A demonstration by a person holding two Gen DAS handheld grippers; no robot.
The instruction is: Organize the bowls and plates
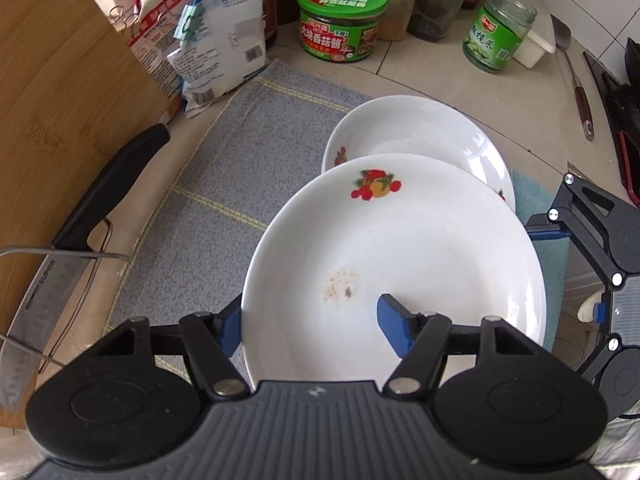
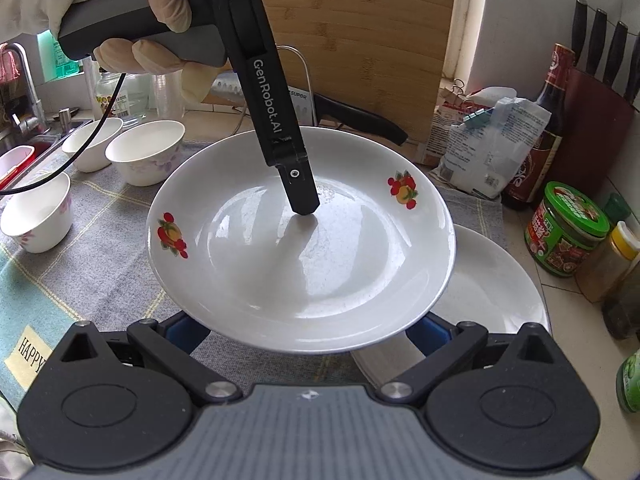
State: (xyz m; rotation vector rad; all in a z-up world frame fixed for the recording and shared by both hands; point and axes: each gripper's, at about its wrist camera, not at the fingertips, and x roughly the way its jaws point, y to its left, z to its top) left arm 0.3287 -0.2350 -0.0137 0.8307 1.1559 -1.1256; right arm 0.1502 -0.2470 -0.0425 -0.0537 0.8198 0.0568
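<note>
1. You are gripping a plate [image 1: 400, 240] with your left hand-held gripper [image 1: 308, 320]. It is clenched on the rim at the plate's 7 o'clock edge in the left wrist view, with one blue finger [image 1: 394, 320] lying on the inside face and the other reaching outside the rim.
2. You are holding the plate raised off the cloth [image 1: 240, 152]. In the right wrist view it is hanging partly over a second plate [image 2: 492, 280], which is lying at its 4 o'clock.
3. In the left wrist view the second plate [image 1: 420, 132] is showing at 12 o'clock of the held one, half on the cloth and half on the bare bench [image 1: 460, 76].
4. Both plates are carrying red fruit prints, and a few brown specks [image 1: 340, 284] are sitting near the middle of the held one.
5. Your right hand-held gripper [image 2: 308, 332] is standing released, its jaws spread wide. Its blue finger ends are hidden under the plate's 6 o'clock rim, so whether they are touching it you cannot tell.
6. Your gloved left hand [image 2: 132, 12] is wrapping the left hand-held gripper's handle at 11 o'clock of the right wrist view.
7. Three bowls [image 2: 146, 152] are standing upright on the cloth at 9 to 10 o'clock of the plate, close together.
8. A knife [image 1: 108, 184] is resting in a wire rack at 9 o'clock of the left wrist view, in front of a wooden board [image 1: 60, 80].
9. Jars [image 1: 340, 20] and bags [image 1: 216, 48] are lining the bench at 12 o'clock.
</note>
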